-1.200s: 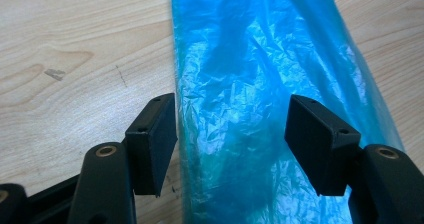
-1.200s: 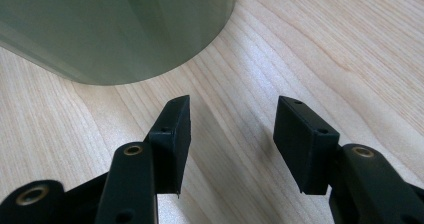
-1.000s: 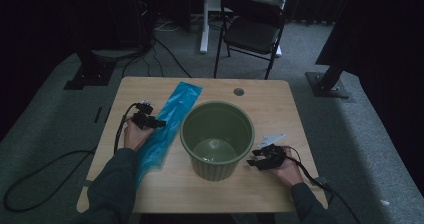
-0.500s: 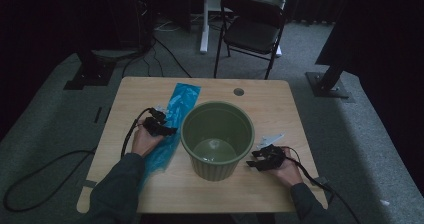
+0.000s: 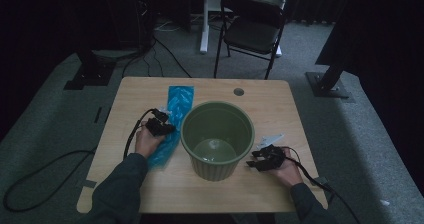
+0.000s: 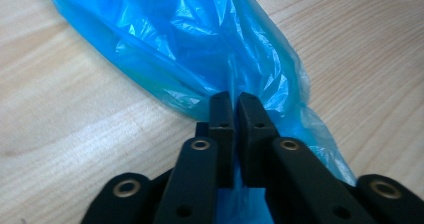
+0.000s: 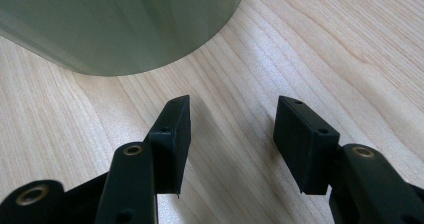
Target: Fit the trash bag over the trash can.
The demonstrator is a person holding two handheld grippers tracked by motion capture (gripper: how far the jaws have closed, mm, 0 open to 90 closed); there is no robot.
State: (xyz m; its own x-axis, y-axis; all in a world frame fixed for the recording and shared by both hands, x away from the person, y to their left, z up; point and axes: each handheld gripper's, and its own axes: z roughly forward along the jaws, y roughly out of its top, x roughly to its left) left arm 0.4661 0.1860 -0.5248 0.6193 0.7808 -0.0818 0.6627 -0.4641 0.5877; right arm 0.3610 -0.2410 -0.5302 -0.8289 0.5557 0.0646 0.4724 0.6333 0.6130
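Bag (image 5: 172,115): blue plastic, lying flat left of centre in the high view, just beside the green bin (image 5: 217,134). Your left gripper (image 5: 161,125) has just been closing, and in the left gripper view its jaws stand nearly together with a fold of the bag (image 6: 200,49) pinched between them. Your right gripper (image 5: 260,161) rests on the table (image 5: 130,91) at lower right of the high view, jaws wide with nothing between them, near the bin wall (image 7: 120,24).

Risks, as judged:
- The pinch takes a thin fold only. A quick pull could tear the film or let it slip out.
- Lifting one-handed may leave the bag bunched and its mouth shut.
- Your right gripper sits close to the bin; a careless sweep could shove or tip it.
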